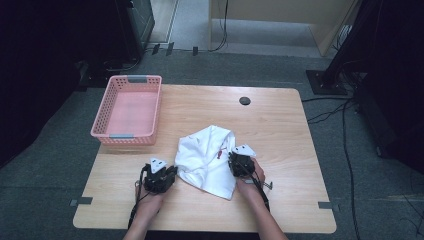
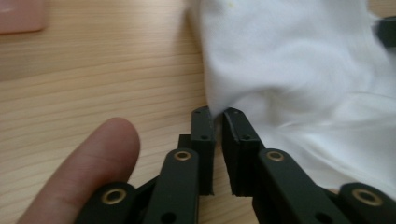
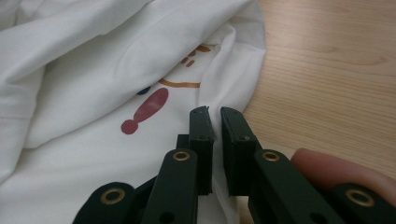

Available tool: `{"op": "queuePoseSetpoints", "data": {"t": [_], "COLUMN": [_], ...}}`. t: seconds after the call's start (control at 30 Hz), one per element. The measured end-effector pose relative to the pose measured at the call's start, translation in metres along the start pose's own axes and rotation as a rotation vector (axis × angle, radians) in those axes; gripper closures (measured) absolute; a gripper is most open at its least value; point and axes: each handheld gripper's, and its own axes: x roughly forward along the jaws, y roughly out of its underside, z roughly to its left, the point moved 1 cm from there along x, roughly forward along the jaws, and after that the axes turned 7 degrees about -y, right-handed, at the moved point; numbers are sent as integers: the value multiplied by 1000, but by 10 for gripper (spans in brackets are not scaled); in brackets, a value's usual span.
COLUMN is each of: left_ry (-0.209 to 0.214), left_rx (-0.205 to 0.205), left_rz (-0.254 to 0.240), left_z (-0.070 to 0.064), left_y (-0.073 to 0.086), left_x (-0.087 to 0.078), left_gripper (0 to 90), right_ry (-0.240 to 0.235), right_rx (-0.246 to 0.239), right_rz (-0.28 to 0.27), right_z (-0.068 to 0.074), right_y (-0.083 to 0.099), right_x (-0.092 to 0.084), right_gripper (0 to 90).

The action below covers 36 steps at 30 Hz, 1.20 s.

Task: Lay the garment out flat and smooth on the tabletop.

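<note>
**White cotton, two thin pinches, and plenty of room to slip**

White fabric lay crumpled on the wooden table [image 1: 280, 120]: a T-shirt [image 1: 207, 157] with a red and orange print, sitting between the two hand-held tools. The left gripper [image 2: 218, 112] stood at the shirt's near-left edge, its jaws pressed almost together on a small fold of cloth right at their tips. The right gripper [image 3: 215, 111] sat on the opposite edge, jaws likewise nearly closed with a ridge of fabric between them, the print just beyond.

Both bites looked shallow. If either tool were lifted or pulled quickly, the fold could probably slide out of the tips, leaving the shirt lopsided. Uneven pulling might also bunch the cloth further. A pink basket [image 1: 129, 107] stood well ahead of the left gripper, apart from the shirt.
</note>
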Motion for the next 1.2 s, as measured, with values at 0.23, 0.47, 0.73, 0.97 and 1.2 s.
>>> {"op": "queuePoseSetpoints", "data": {"t": [0.23,0.47,0.73,0.97,1.2], "left_ry": [16,118,92,69,81], "left_rx": [-109,29,187,197,141], "left_rz": [-40,-42,-7,13,-3], "left_z": [20,-30,-81,-78,-47], "left_y": [-4,-13,-18,-17,-16], "left_x": [-7,-4,10,22,9], "left_gripper": [643,507,385,756,846], "right_ry": [-22,-22,-24,-27,-49], "right_rx": [25,19,21,6,5], "right_rz": [-3,-2,0,3,3], "right_z": [-20,-20,-19,-19,-24], "right_y": [2,3,3,4,5], "right_x": [-5,-6,-7,-8,-10], "right_gripper": [845,834,828,820,814]}}
